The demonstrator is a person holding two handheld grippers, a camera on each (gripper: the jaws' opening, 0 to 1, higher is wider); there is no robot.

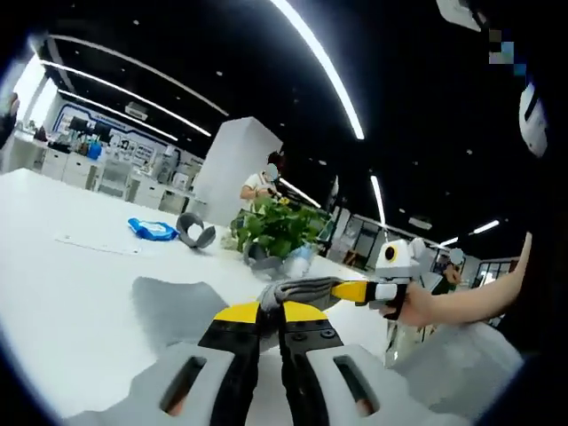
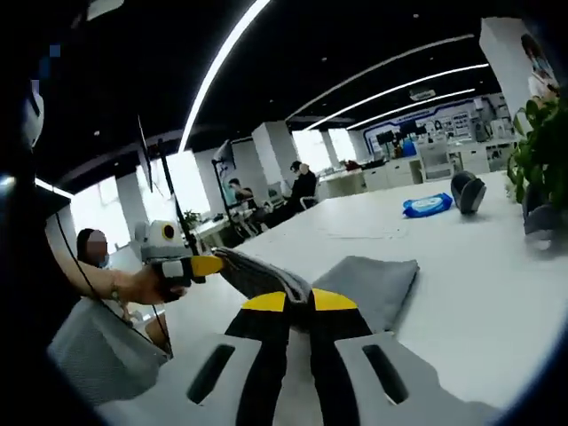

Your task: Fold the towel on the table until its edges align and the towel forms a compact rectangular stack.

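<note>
While both grippers pinch one raised edge of the towel, left gripper and right gripper apart, its remainder lies on the table. Soft, light cloth sags: hold at corners, edge taut.

Both tools clamped, raised.

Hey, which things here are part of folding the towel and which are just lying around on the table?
Job: grey towel, left gripper, right gripper, both clamped on its edge.
Lying about: blue packet, tape roll, potted plant, paper sheet.
</note>
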